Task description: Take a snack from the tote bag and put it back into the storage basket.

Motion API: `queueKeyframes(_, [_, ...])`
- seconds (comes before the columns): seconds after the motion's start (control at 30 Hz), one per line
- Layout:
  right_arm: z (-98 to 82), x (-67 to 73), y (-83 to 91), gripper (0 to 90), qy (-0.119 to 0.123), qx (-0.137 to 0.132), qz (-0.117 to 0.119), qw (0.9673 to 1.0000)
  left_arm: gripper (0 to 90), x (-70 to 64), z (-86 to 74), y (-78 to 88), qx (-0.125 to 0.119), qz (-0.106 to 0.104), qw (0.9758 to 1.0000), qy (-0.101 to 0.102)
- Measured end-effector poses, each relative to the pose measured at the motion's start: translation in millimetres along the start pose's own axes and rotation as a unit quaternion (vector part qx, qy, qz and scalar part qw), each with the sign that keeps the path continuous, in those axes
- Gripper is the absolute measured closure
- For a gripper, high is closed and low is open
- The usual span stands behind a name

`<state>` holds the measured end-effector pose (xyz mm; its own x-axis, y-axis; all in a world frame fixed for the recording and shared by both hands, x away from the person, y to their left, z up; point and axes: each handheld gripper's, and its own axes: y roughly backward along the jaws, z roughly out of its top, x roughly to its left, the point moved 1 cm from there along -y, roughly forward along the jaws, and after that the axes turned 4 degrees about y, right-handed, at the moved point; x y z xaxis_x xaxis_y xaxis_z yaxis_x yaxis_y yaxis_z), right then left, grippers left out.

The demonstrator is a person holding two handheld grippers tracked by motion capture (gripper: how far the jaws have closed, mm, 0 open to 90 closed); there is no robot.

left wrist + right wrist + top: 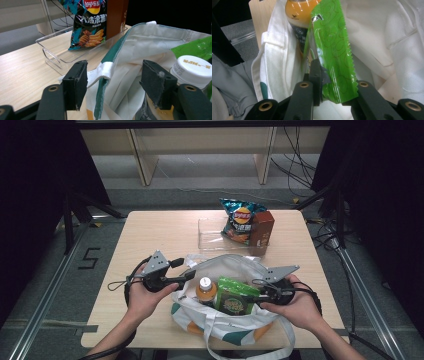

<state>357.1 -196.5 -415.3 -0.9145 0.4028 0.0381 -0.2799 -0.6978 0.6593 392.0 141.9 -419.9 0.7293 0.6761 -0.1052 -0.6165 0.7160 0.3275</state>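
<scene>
The right gripper (332, 82) is clamping the lower edge of the green snack packet (332, 47), its jaws pressing together on the sealed, serrated end. In the right gripper view the packet's long axis is running away from the jaws, toward the orange drink bottle (298, 15), with its flat face tilted a little to one side. In the high view the right gripper (257, 295) is sitting at the right side of the white tote bag (235, 267), and the packet (235, 297) is standing in the bag's mouth, its printed face turned toward the person and its top edge pointing up and away, just beside the bottle (205, 290).

The left gripper (113, 82) is holding its jaws wide apart, with the bag's green-trimmed rim (110, 60) and white handle strap lying between them; whether a pad is actually touching the cloth is hard to tell. The bottle's white cap (193, 68) is showing just past the right-hand jaw.

Farther across the wooden table (150, 235), a clear plastic tray (210, 235) is holding a crisp bag (239, 220) standing upright and a brown carton (261, 227) beside it.
</scene>
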Motion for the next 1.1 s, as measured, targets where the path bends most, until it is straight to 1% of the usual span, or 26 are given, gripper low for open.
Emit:
queueKeyframes(0.07, [0.6,0.8,1.1,77.3,0.0,-0.001,0.0,1.0,37.5,-0.1,0.5,-0.4,-0.002,-0.002,1.0,-0.003])
queueKeyframes(0.13, [1.4,0.5,3.1,77.4,0.001,-0.001,-0.006,1.0,37.6,-0.2,0.1,-0.6,-0.001,-0.001,1.0,0.0])
queueKeyframes(0.17, [2.0,-0.6,3.6,77.4,0.011,0.0,0.0,0.9999,37.5,-0.2,0.0,-0.3,0.0,-0.002,1.0,0.0])
queueKeyframes(0.2, [2.5,0.6,4.5,77.4,0.008,-0.007,-0.008,0.9999,37.5,-0.4,0.0,0.1,-0.001,-0.001,1.0,0.0])
queueKeyframes(0.3, [4.5,1.6,8.4,77.4,0.003,-0.01,-0.012,0.9999,37.6,1.1,1.4,1.6,-0.005,0.001,1.0,0.001])
queueKeyframes(0.33, [5.1,0.0,9.5,77.5,0.011,-0.013,-0.013,0.9998,37.6,1.5,1.5,1.7,-0.005,0.002,1.0,0.002])
queueKeyframes(0.37, [5.6,-0.4,11.5,77.6,0.01,-0.012,-0.014,0.9998,37.6,2.0,1.4,1.7,-0.005,0.002,1.0,0.0])
queueKeyframes(0.4, [5.9,0.5,12.4,77.7,0.002,-0.016,-0.016,0.9997,37.6,1.9,0.9,1.4,-0.003,0.002,1.0,0.002])
queueKeyframes(0.47, [6.5,-0.2,15.0,77.8,-0.003,-0.017,-0.018,0.9997,37.6,1.5,0.1,0.7,-0.002,0.002,1.0,0.003])
queueKeyframes(0.53, [7.2,-1.5,16.4,77.9,0.001,-0.015,-0.018,0.9997,37.7,1.3,0.1,0.4,-0.002,0.002,1.0,0.004])
queueKeyframes(0.57, [7.7,-2.5,16.8,77.9,0.01,-0.017,-0.02,0.9996,37.7,1.5,0.4,0.5,-0.002,0.002,1.0,0.002])
queueKeyframes(0.63, [8.3,-1.5,18.9,77.9,0.002,-0.017,-0.023,0.9996,37.8,1.5,0.5,0.4,-0.004,0.0,1.0,0.003])
queueKeyframes(0.67, [8.7,-1.7,19.1,77.9,0.0,-0.021,-0.023,0.9995,37.8,1.3,0.4,0.5,-0.004,0.001,1.0,0.003])
queueKeyframes(0.7, [8.9,-2.5,20.2,77.9,0.001,-0.022,-0.028,0.9994,37.8,1.2,0.3,0.5,-0.004,0.0,1.0,0.003])
queueKeyframes(0.73, [9.2,-2.9,21.2,77.9,0.001,-0.02,-0.026,0.9994,37.8,1.0,0.1,0.5,-0.004,0.0,1.0,0.002])
queueKeyframes(0.77, [9.5,-2.6,21.8,78.0,0.001,-0.024,-0.028,0.9993,37.8,1.1,0.0,0.6,-0.003,-0.001,1.0,0.0])
queueKeyframes(0.8, [10.1,-4.2,22.5,78.0,0.011,-0.029,-0.031,0.999,37.8,0.9,0.0,0.9,0.0,0.002,1.0,-0.001])
queueKeyframes(0.83, [10.4,-4.0,23.7,78.0,0.008,-0.027,-0.026,0.9992,37.8,1.1,0.0,0.7,0.0,0.002,1.0,-0.002])
queueKeyframes(0.87, [10.8,-3.3,24.3,78.0,0.002,-0.033,-0.032,0.999,37.8,1.1,0.2,0.6,-0.001,0.002,1.0,-0.001])
queueKeyframes(0.9, [11.2,-3.8,25.9,78.1,0.0,-0.029,-0.033,0.999,37.8,1.1,0.3,0.5,-0.001,0.002,1.0,0.0])
queueKeyframes(1.0, [12.5,-5.9,29.4,78.1,0.006,-0.037,-0.039,0.9986,37.9,1.2,0.0,0.2,-0.001,0.001,1.0,0.0])
queueKeyframes(1.03, [12.9,-5.0,31.0,78.2,-0.005,-0.034,-0.036,0.9987,37.8,1.4,-0.1,0.1,-0.001,0.001,1.0,0.0])
queueKeyframes(1.07, [13.4,-6.1,31.8,78.2,0.0,-0.039,-0.042,0.9984,37.8,1.4,-0.3,0.0,-0.001,0.001,1.0,0.0])
queueKeyframes(1.1, [14.0,-7.0,33.1,78.2,0.002,-0.039,-0.043,0.9983,37.8,1.3,-0.3,0.0,-0.001,0.001,1.0,0.0])
